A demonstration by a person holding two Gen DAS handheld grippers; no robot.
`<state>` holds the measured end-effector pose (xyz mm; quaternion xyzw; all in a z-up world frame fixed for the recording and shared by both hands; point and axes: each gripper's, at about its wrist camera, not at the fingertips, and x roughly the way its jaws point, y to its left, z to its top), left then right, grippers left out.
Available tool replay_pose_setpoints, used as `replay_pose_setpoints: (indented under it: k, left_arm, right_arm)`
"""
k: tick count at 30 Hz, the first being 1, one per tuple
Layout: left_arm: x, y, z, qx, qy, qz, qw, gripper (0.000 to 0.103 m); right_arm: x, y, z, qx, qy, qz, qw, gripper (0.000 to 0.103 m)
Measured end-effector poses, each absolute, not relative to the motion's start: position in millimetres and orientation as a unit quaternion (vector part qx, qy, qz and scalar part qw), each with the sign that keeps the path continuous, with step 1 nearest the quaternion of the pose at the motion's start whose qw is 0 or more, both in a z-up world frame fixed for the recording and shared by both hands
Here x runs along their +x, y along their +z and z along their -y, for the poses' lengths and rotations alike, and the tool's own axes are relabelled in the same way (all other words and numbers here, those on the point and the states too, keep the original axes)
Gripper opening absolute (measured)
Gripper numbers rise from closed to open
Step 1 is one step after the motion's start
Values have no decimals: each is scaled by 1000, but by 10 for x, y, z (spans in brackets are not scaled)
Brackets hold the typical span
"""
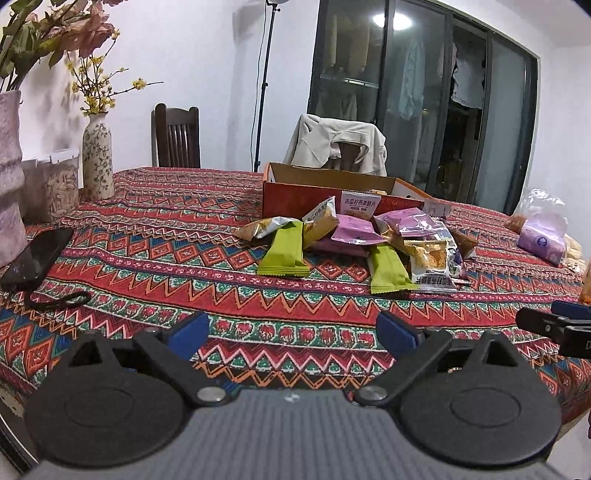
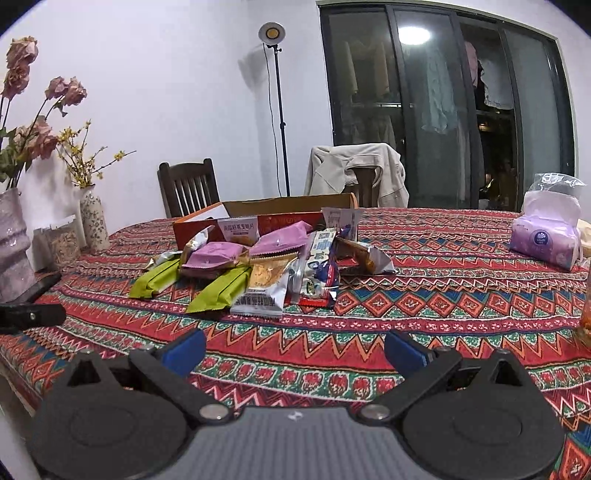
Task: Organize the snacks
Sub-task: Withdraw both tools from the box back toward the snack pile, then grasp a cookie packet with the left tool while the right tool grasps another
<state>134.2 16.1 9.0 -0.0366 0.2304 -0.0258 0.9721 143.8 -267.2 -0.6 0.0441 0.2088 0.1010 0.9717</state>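
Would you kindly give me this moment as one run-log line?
phase: pre-grasp | left gripper: open, empty | right gripper: open, empty | snack pile: loose on tablecloth before open cardboard box

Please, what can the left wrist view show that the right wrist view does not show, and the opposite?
Only the left wrist view shows the black strap lying on the tablecloth. Only the right wrist view shows the lamp head on its stand and the blue-and-white wrapper. Both show the snack pile, the open red box, two green packets, the tissue pack, and open, empty grippers.
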Motion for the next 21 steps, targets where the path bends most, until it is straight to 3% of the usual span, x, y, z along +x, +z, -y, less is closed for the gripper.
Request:
replay_pose_setpoints:
  k: [15, 21]
  left_arm:
    - [1830, 98, -300, -18, -38, -232, 972, 98]
    - [2415, 207, -555, -7, -75, -240, 968, 87]
  right_arm:
    - [1672, 14, 2474, 29, 98, -215, 971, 102]
    - [2003, 60, 2305, 19, 101, -231, 968, 94]
